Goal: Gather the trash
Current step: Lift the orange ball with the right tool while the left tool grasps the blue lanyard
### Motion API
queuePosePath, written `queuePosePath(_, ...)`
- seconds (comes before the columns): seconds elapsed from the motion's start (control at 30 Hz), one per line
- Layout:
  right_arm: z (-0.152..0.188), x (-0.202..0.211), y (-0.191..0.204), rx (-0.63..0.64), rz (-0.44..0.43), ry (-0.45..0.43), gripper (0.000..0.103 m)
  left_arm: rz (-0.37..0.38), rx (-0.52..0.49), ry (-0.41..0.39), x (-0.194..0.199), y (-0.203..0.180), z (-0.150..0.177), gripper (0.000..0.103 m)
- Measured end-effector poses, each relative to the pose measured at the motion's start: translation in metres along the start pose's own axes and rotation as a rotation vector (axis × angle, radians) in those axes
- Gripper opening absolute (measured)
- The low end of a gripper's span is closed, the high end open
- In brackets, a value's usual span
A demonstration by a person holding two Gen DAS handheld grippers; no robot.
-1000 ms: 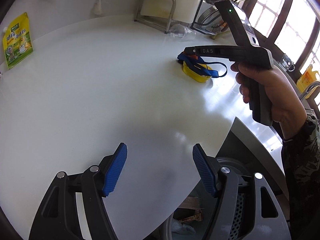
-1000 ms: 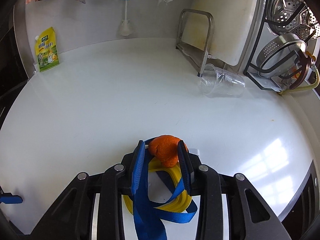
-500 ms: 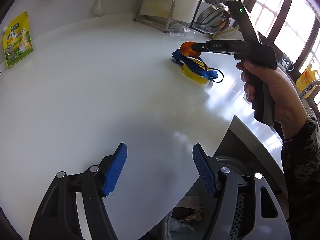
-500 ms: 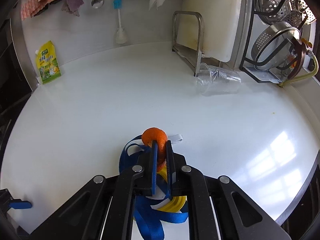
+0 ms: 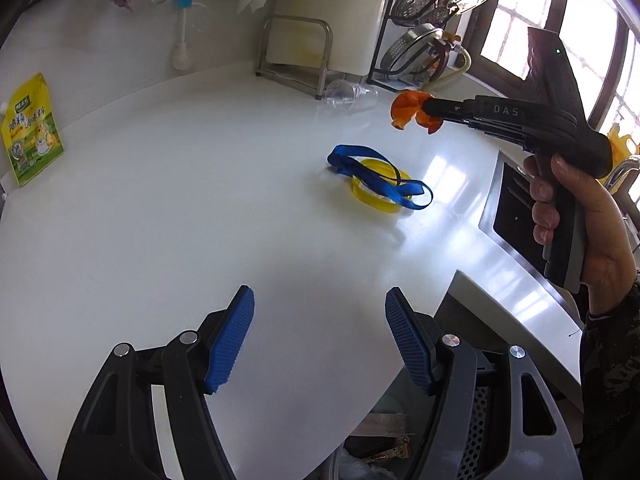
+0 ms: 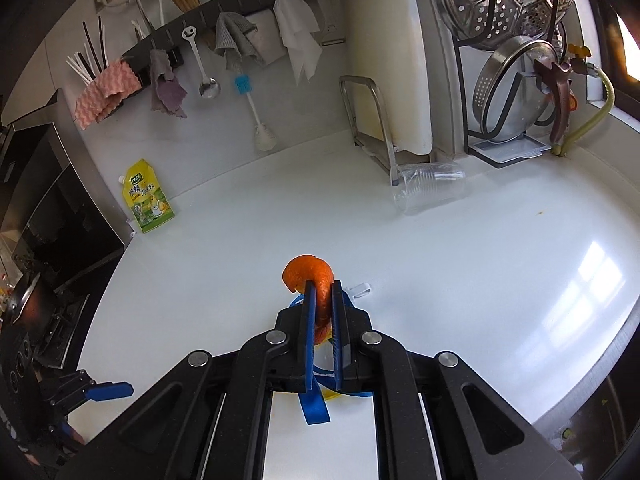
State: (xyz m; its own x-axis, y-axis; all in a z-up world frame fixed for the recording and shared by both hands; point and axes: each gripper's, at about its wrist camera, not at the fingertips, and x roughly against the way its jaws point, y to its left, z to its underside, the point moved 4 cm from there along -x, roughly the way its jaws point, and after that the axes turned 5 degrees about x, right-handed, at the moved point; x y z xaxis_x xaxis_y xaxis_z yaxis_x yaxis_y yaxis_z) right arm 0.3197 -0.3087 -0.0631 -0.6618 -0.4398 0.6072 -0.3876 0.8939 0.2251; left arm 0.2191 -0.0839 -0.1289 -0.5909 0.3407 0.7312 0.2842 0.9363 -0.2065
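My right gripper [image 6: 321, 290] is shut on an orange peel [image 6: 308, 272] and holds it in the air above the white counter; it also shows in the left wrist view [image 5: 430, 114] with the peel [image 5: 408, 110]. Below it lie a yellow ring and a blue strap [image 5: 378, 182], partly hidden under the gripper in the right wrist view [image 6: 314, 404]. My left gripper [image 5: 318, 312] is open and empty near the counter's front edge. A bin with trash [image 5: 376, 452] sits below that edge.
A clear plastic cup [image 6: 430, 192] lies on its side by the cutting board rack [image 6: 372, 128]. A yellow-green pouch [image 6: 149, 200] leans on the back wall. A dish rack with steel lids [image 6: 516, 88] stands at the back right.
My right gripper closed on the orange peel and lifted it up off the yellow ring and blue strap. The left gripper has stayed put, open.
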Motion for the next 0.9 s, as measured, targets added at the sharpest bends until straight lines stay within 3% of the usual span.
queuePosePath(0.43,-0.001,0.035,-0.034,-0.020,-0.002,-0.091,0.007,0.051,-0.049,-0.035,-0.038,-0.039,-0.077,0.066)
queuePosePath(0.63,-0.001,0.044,-0.045,-0.040,-0.021,-0.126,0.007,0.126,0.005,0.048,-0.091,-0.054,-0.103,0.066)
queuePosePath(0.7,0.000,0.047,-0.049,-0.048,-0.027,-0.138,0.007,0.143,0.042,0.101,-0.110,-0.054,-0.108,0.053)
queuePosePath(0.9,0.000,0.055,-0.062,-0.071,-0.036,-0.164,0.007,0.126,0.098,0.177,-0.139,-0.048,-0.107,0.046)
